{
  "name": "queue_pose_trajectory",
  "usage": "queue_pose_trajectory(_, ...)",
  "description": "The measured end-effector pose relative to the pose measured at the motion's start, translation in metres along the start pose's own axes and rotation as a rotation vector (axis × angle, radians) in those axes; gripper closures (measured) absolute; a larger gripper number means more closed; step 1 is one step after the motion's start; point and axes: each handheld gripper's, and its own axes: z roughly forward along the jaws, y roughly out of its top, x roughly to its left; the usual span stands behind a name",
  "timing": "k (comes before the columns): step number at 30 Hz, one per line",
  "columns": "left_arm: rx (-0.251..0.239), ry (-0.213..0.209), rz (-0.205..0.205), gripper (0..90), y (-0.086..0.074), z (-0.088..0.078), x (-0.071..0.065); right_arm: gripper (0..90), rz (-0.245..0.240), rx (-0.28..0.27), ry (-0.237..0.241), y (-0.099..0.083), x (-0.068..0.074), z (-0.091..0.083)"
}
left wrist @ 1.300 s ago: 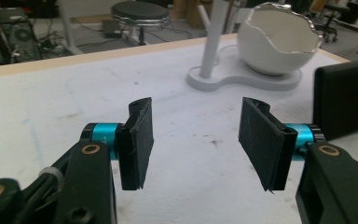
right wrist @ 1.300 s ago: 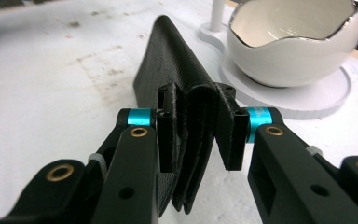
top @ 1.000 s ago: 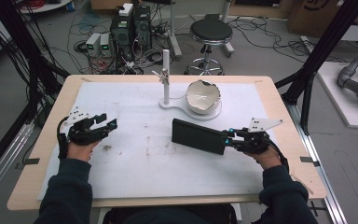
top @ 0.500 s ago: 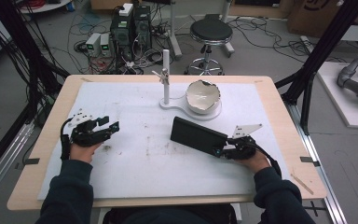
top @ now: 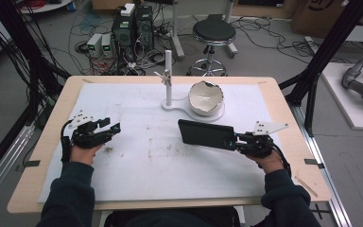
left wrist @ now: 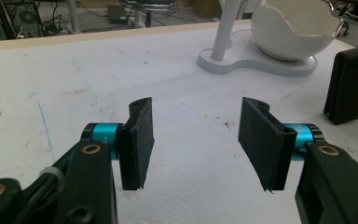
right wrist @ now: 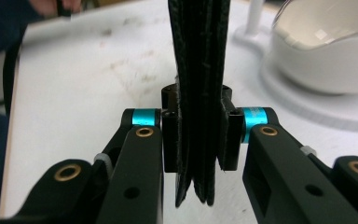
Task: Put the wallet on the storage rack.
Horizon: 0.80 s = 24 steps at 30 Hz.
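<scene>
No brand or readable writing on anything we can see here, so nothing to report on that front.

Starting at the left of the high view, we've got the left gripper (top: pixel 108 129) resting on the white mat (top: pixel 137 170) near the table's left side, jaws apart with nothing between them. Its own view confirms it: just bare mat between the two black pads (left wrist: pixel 137 140), and off to the far right edge the end of the black wallet (left wrist: pixel 354 84).

Moving toward the middle, there's a white stand (top: pixel 168 78) with an upright post on a flat base, and a white bowl (top: pixel 206 98) with a broken rim sitting on that same base. The left gripper view shows the chipped edge of the bowl (left wrist: pixel 293 35) up close, which we can barely make out from above.

Then the wallet (top: pixel 205 134) itself, just in front of the bowl, right of centre. From above it's a dark flat rectangle with its long axis running roughly left-right across the table, far end pointing toward the left gripper.

Right gripper (top: pixel 234 143) is clamped on the wallet's right end; the jaws have just been closing on it. The right gripper view gives us what the overhead can't: the wallet (right wrist: pixel 200 70) seen edge-on, stacked leather layers pinched between the pads (right wrist: pixel 170 140), running straight away from the camera.
</scene>
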Motion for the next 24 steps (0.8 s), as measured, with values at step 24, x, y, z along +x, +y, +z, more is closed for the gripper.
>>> queue_pose_trajectory(24,-0.018,0.029,-0.005,34.4,-0.001,-0.001,0.002,77.4,-0.081,-0.041,-0.24,0.108,-0.005,-0.061)
